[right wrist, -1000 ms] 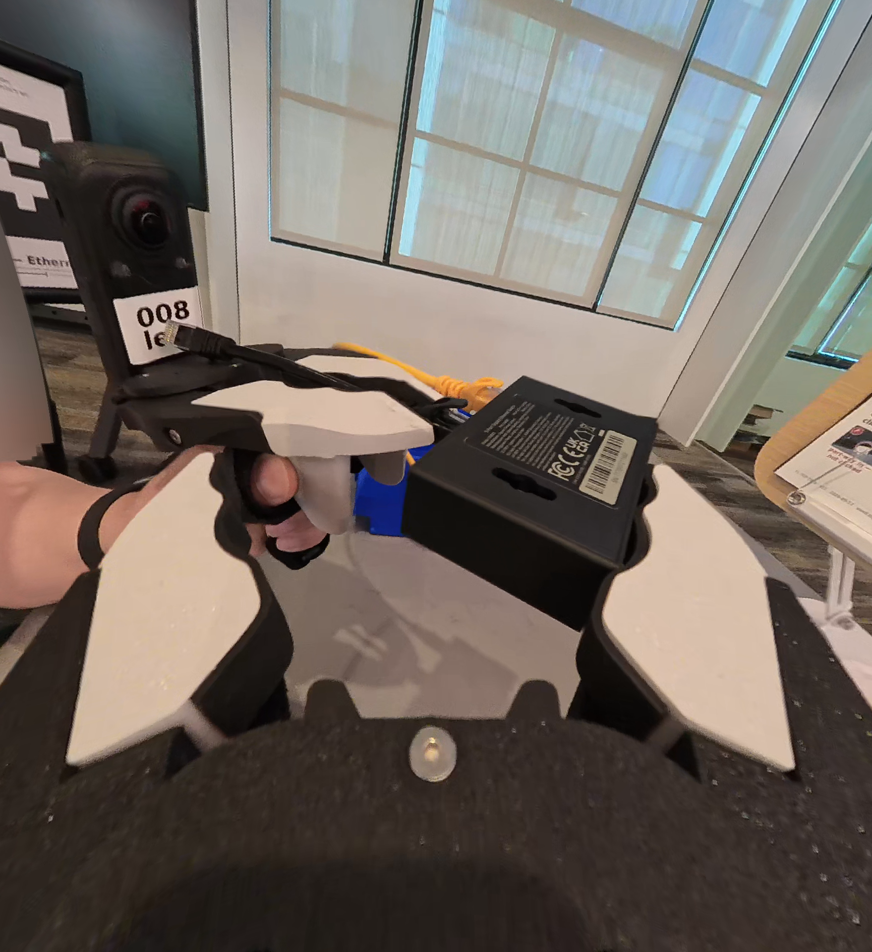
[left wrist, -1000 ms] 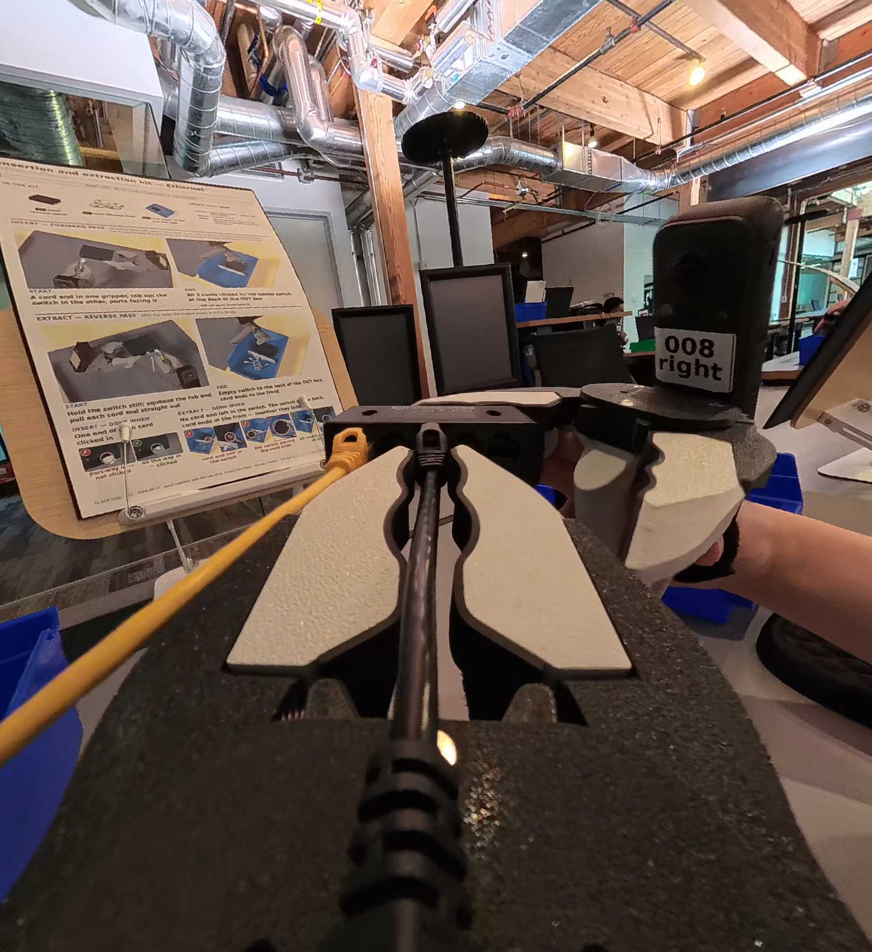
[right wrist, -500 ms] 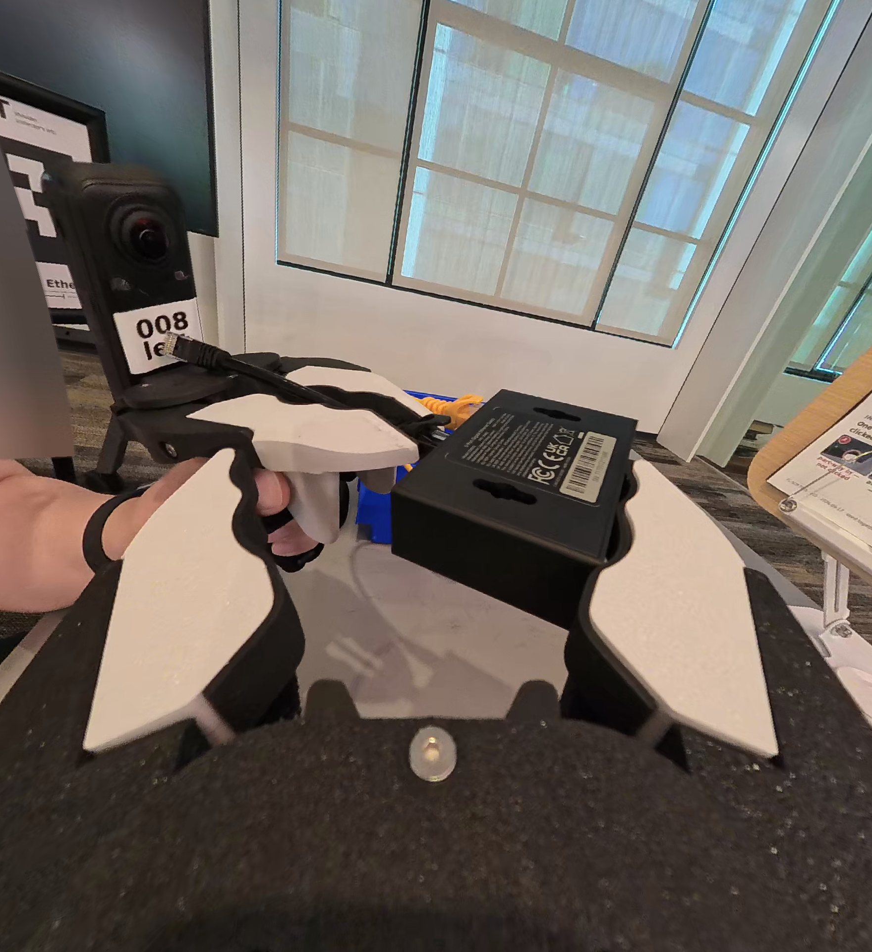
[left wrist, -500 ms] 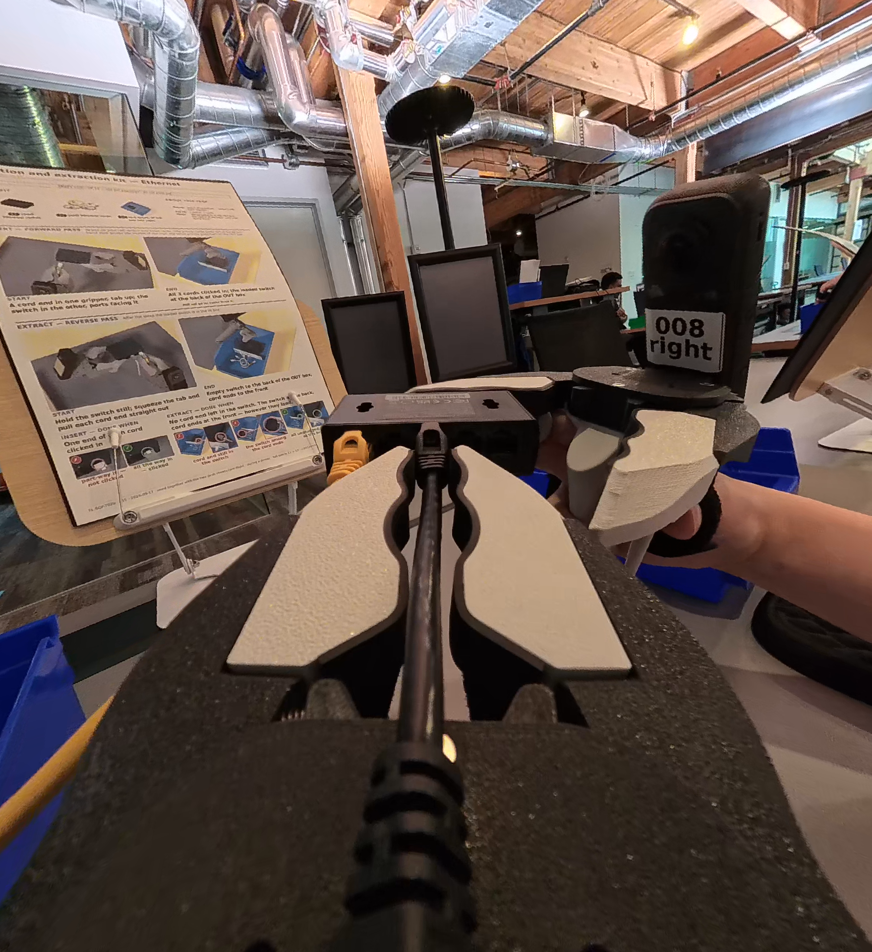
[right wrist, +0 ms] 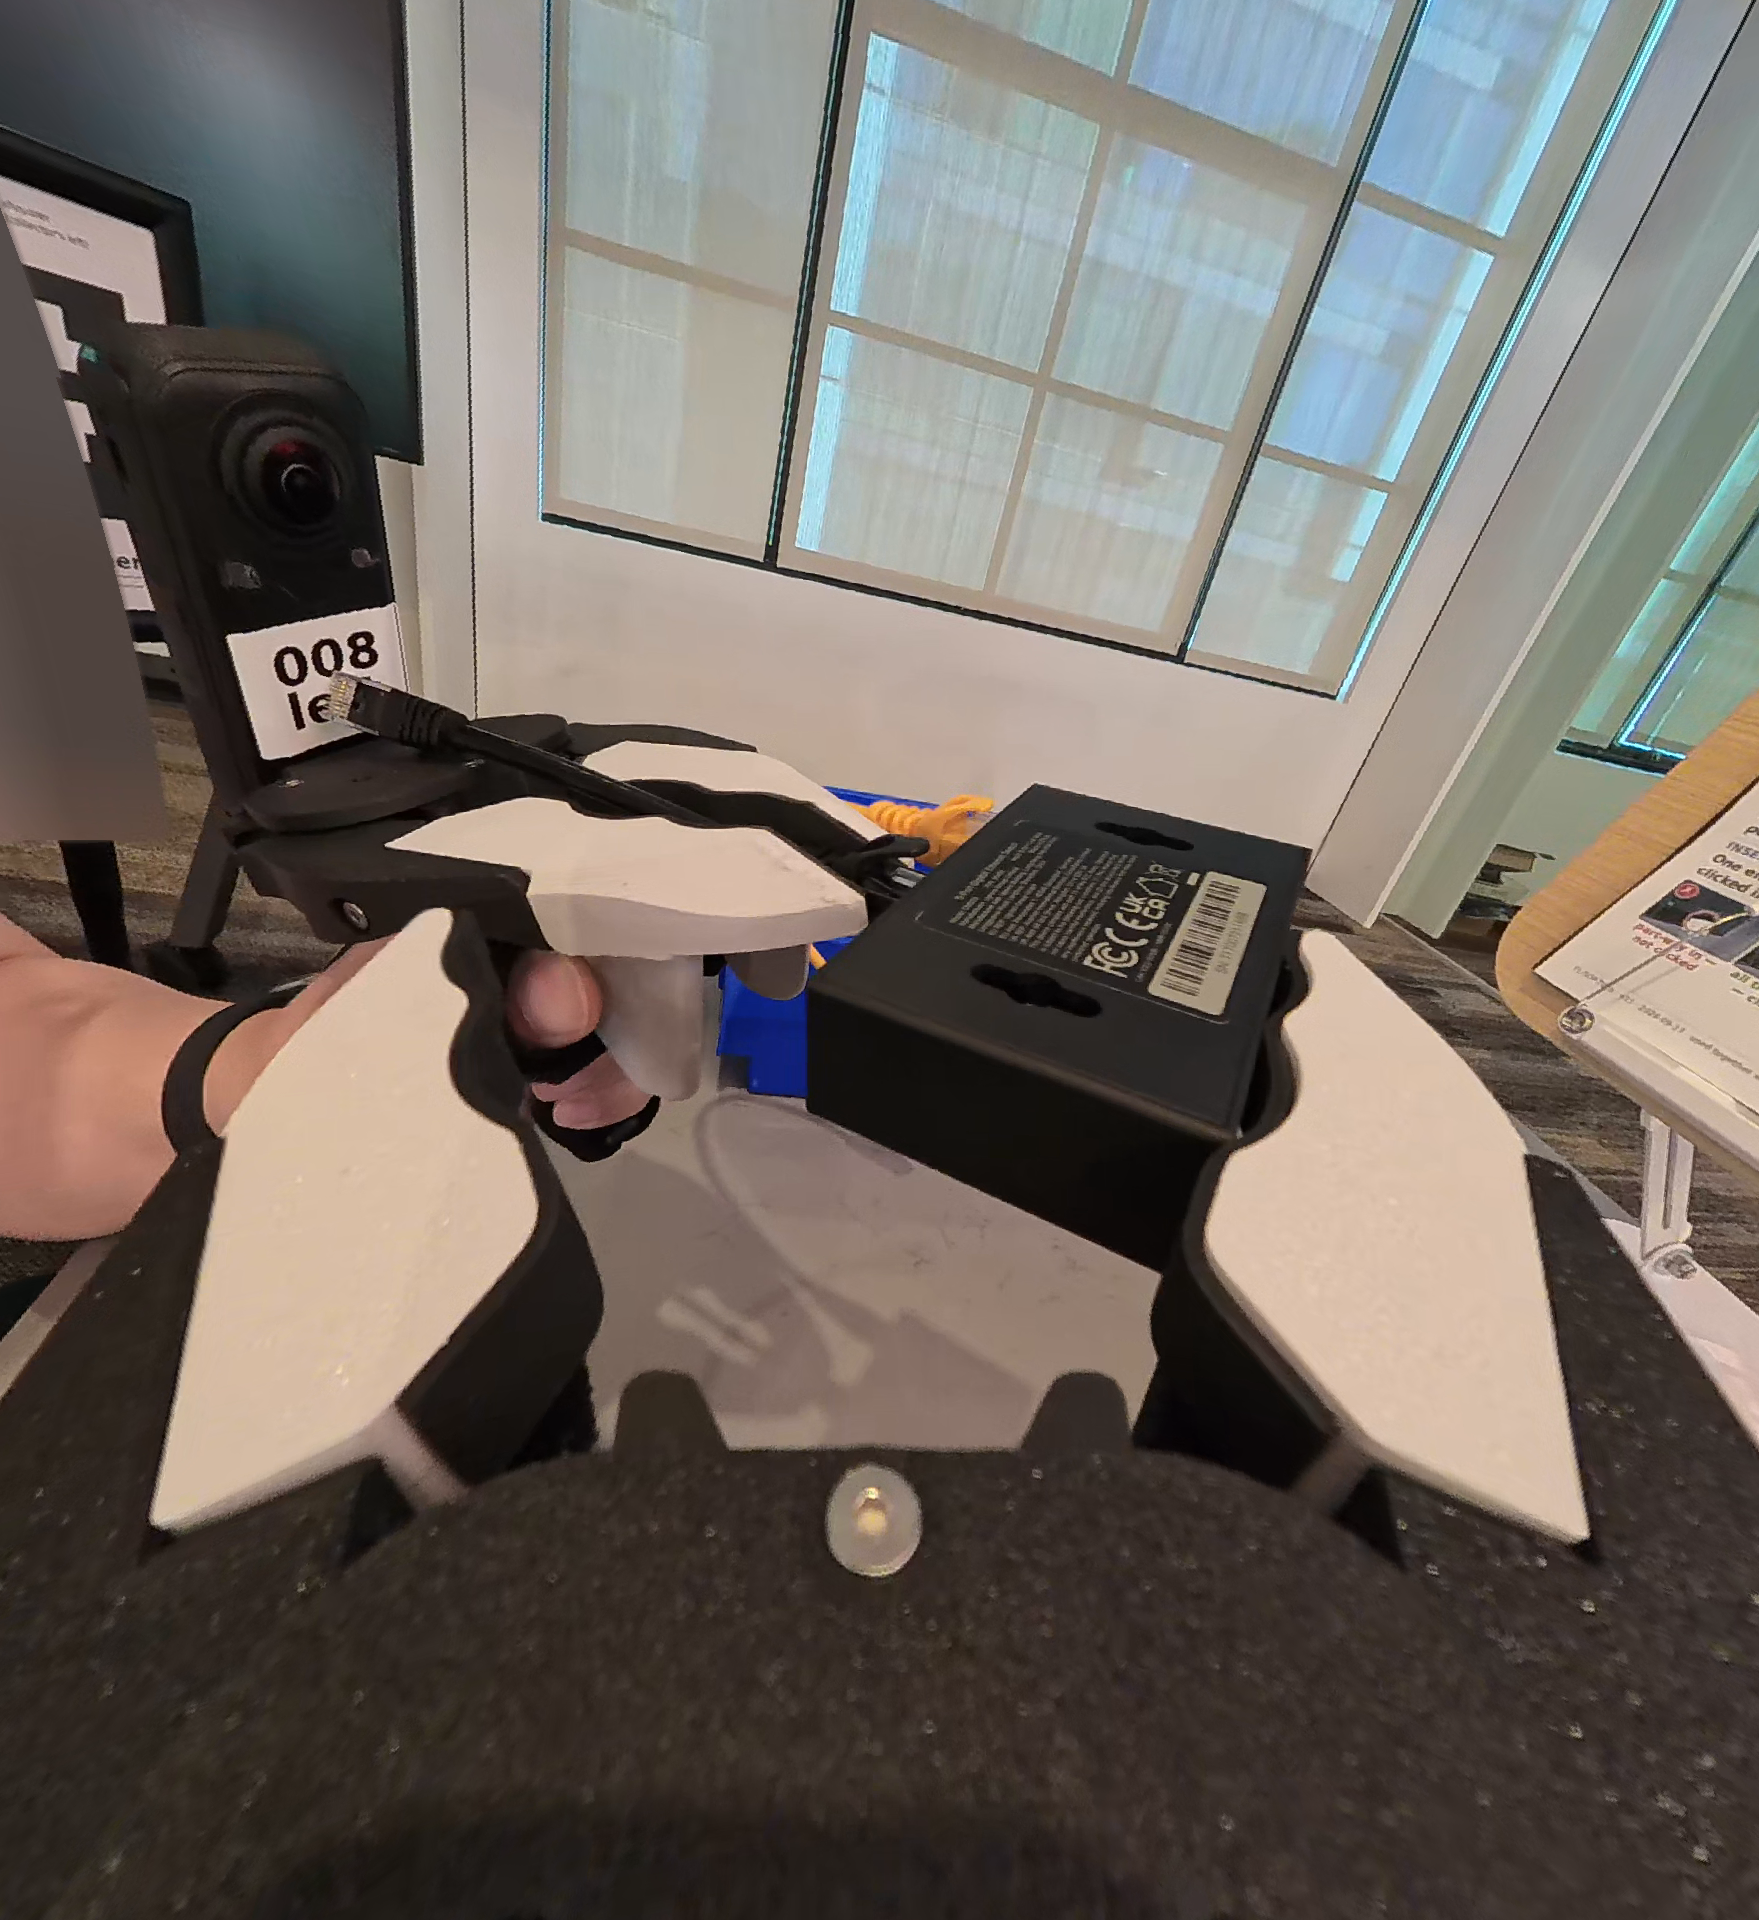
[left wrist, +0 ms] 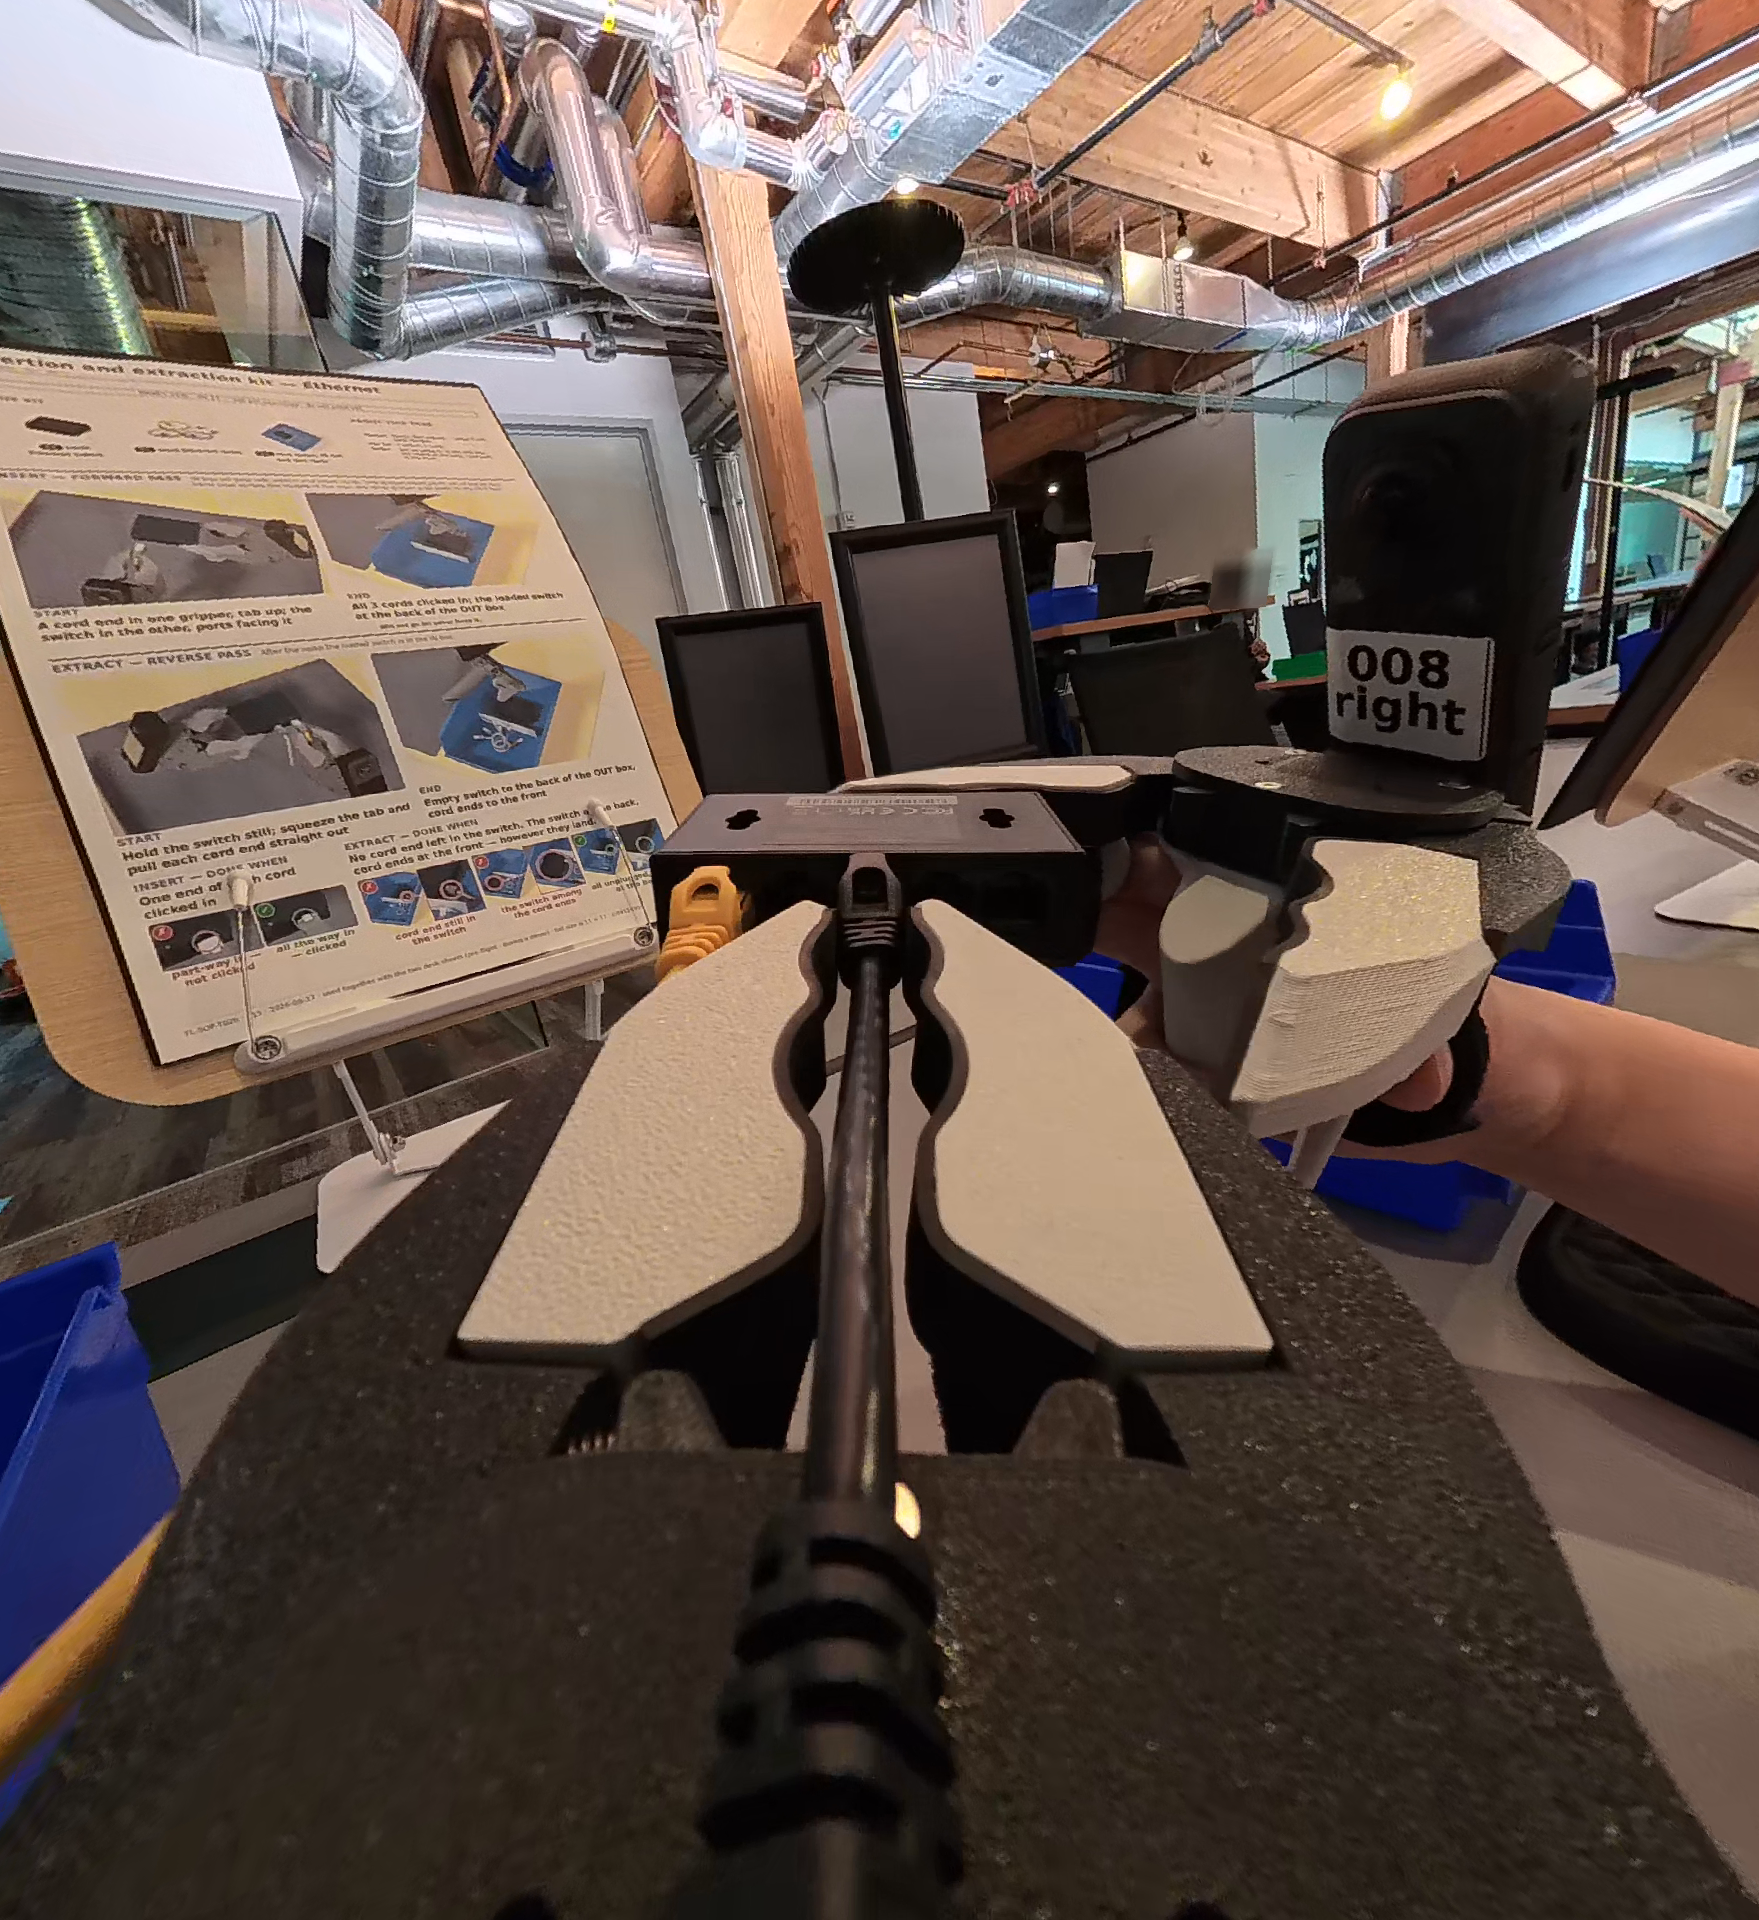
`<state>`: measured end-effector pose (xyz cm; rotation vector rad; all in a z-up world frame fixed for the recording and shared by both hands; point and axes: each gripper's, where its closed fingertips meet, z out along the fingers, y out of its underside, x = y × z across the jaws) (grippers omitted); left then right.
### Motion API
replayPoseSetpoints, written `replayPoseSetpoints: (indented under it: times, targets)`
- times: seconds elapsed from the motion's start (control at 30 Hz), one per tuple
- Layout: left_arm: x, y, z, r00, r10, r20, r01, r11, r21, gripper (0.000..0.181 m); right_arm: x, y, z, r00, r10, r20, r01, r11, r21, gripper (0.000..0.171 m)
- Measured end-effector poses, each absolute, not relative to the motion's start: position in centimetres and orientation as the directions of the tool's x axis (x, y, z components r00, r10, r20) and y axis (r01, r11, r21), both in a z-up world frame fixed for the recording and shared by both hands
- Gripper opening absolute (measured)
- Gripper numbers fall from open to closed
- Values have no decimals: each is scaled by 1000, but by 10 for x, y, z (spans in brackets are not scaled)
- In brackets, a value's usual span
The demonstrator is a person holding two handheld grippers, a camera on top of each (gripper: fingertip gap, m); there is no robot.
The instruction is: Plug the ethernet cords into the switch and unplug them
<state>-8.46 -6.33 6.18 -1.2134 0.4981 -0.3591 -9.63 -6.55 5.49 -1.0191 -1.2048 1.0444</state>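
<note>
Yellow cord (left wrist: 700,914) now drooping from the matte-black switch (left wrist: 870,847).

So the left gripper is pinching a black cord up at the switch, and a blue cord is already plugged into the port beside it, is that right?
One detail is off: the cord already in the switch is yellow, not blue, as the left wrist view shows. The rest holds: the left gripper pinches the black cord up at the switch.
</note>
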Motion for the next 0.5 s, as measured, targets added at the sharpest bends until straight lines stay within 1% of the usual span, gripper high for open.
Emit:
replayPoseSetpoints:
  times: [0.5]
  targets:
    - [-78, -69, 65, 815, -540, -211, -17, 342, -939, 11, -90, -73, 60, 35, 972, 234, -103, 237, -966, 133]
